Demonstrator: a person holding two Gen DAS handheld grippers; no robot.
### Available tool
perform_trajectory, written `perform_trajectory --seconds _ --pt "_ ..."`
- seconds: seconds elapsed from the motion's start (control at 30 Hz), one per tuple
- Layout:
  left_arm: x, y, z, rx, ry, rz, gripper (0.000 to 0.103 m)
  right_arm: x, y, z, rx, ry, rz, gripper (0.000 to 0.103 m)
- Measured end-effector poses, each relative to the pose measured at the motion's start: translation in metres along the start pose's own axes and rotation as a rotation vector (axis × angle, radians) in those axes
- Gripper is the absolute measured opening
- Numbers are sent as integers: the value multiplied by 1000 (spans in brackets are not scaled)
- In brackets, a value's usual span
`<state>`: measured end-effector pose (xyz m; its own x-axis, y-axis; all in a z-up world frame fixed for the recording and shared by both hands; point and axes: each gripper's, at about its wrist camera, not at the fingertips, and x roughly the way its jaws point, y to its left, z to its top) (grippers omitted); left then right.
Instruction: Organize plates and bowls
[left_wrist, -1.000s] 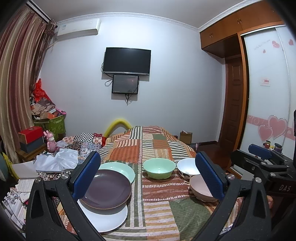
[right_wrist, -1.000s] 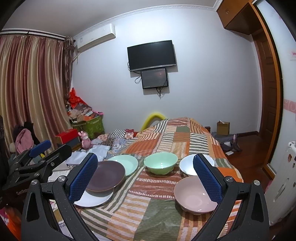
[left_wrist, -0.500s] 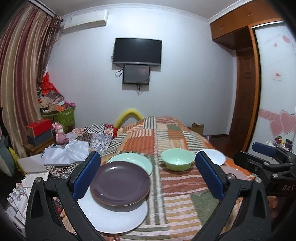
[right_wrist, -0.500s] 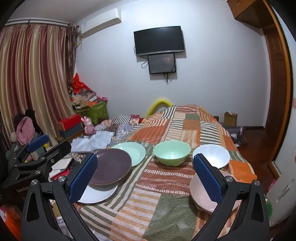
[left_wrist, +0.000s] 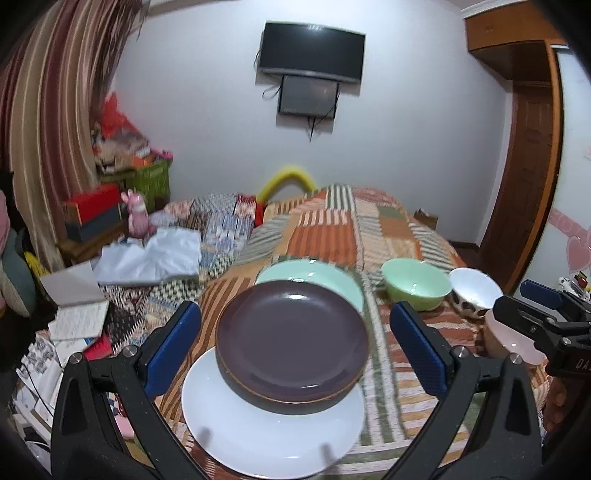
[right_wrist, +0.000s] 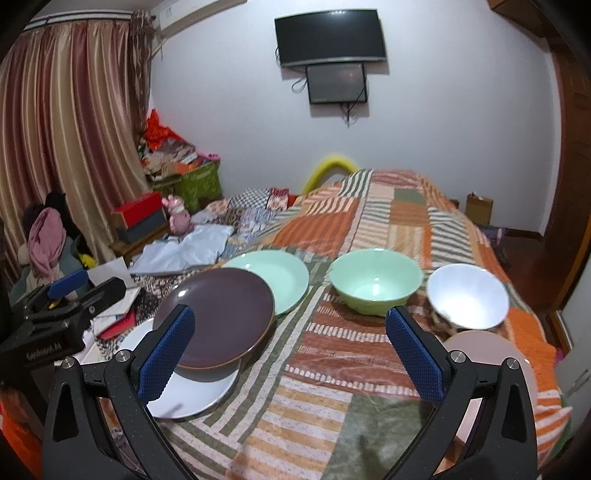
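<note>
Plates and bowls, on the patchwork quilt of a bed. Left gripper: jaws wide apart, nothing held, framing the purple plate between both blue pads. Right gripper: also wide open and empty, hovering over bare quilt, with the left gripper's black body visible at 9 o'clock.

From the left gripper outward: purple plate straight ahead, tilted, leaning on the white plate at 6 o'clock and overlapping the mint plate at 12 o'clock. Further, at 2 o'clock, the green bowl, then the white bowl, and the pink bowl at 3 o'clock, partly hidden behind the right gripper.

Probable step in hand: taking the purple plate for stacking. To do well: approaching low, pinching the near rim only, not the white plate under it. Lifting slowly, because smooth glazed rim probably slips in the pads. Keeping the plate level, then lowering centred on the larger plate. Risk: dragging the mint plate, or soft quilt letting the stack tip.
</note>
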<state>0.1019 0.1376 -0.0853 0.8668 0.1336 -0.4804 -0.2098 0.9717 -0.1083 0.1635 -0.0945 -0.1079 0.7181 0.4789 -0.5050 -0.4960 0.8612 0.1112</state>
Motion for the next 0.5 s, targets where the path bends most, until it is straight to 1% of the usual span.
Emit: perform_trajectory --seconds 0.1,0.2,0.23,0.27,0.33,0.4,0.43,0.47,0.5 --pt "20 16 0 -7 33 35 103 17 3 0 -17 35 -3 103" --pt "36 28 -1 -8 48 66 103 35 6 -2 -22 71 4 103" --pt "41 30 0 -8 55 75 103 42 6 -2 -25 83 5 101" --pt "47 35 -1 -9 61 81 103 47 7 -3 -28 95 5 97" --pt "61 43 -2 -17 85 75 96 60 8 -4 -32 131 15 90" --pt "77 52 -4 -13 125 88 84 74 8 -6 -31 168 22 89" --pt "82 55 -5 -11 143 94 82 80 9 -7 -30 182 26 88" --pt "90 58 -7 -8 162 96 78 86 9 -8 -30 196 30 84" --pt "98 62 -9 -5 185 94 70 90 9 -9 -30 208 35 82"
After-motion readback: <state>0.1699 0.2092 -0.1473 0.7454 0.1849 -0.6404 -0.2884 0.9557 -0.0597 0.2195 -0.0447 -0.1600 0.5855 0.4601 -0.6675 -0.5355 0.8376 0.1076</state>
